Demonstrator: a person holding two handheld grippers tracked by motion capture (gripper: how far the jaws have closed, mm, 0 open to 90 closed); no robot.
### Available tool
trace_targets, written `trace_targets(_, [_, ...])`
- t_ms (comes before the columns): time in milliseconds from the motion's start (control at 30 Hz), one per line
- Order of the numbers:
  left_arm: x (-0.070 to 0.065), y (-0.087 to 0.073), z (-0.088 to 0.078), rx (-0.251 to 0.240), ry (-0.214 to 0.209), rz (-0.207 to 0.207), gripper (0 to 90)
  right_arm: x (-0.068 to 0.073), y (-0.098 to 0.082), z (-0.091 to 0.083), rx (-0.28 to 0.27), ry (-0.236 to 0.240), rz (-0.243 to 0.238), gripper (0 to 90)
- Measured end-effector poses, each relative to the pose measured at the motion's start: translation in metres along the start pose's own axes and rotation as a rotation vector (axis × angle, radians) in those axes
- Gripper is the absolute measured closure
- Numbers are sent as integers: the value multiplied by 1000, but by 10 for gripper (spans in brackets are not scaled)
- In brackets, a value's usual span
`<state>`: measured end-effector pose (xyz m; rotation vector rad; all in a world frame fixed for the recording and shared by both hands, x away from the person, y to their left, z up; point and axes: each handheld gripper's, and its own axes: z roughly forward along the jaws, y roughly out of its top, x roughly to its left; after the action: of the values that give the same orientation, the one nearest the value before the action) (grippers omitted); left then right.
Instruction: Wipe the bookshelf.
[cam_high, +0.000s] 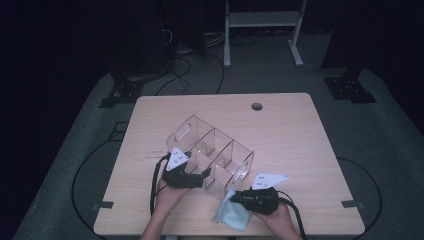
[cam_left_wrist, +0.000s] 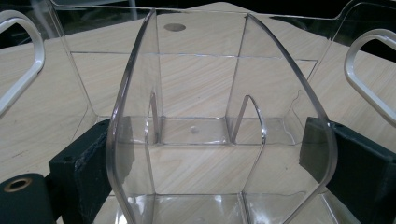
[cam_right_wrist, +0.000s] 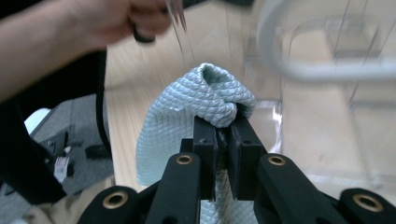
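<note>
Between the right gripper's (cam_right_wrist: 227, 122) two black jaws a light blue cloth (cam_right_wrist: 196, 105) is being pinched: the jaws are sitting pressed close together with a fold of the quilted fabric bulging over their tips and the rest hanging down on the left in the right gripper view. From the high view that right gripper (cam_high: 239, 196) is lying low near the front edge of the table (cam_high: 300, 150), pointing left, with the cloth (cam_high: 231, 212) drooping from it onto the wood, just beside the near right corner of a clear plastic organizer (cam_high: 212, 150). A grey three-cornered plate is sitting on top of the gripper, and the person's right hand (cam_high: 277, 216) is wrapping around its body.

The left gripper (cam_high: 202, 176) is clamping the organizer's near wall; in the left gripper view its jaws are standing spread wide, one at each side of the curved clear end wall (cam_left_wrist: 224, 140), their pads pressing against it. The left hand (cam_high: 170, 192) is holding the gripper from below in the high view.

Outward from there, the organizer is resting on the wooden table, showing inner dividers and an oval handle cut-out in its far end. A round hole (cam_high: 257, 106) is showing near the table's far edge, and cables are trailing over the grey floor beyond
</note>
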<state>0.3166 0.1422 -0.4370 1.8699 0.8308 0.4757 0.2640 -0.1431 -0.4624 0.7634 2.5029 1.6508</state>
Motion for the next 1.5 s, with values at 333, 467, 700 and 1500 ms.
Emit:
trace_targets(333, [0,0,0,0,-1,-5,61,-1,-4,2,9,-20,-14,825])
trace_targets(467, [0,0,0,0,-2,-5,61,-2,-6,3,13,-12,2,824])
trace_targets(700, [0,0,0,1,1,-3,61,2,7,-8,-57,-5,-16,825])
trace_targets(1500, [-1,2,-2,17,-54,23,61,-11,0,-12,-20,-34,17,826])
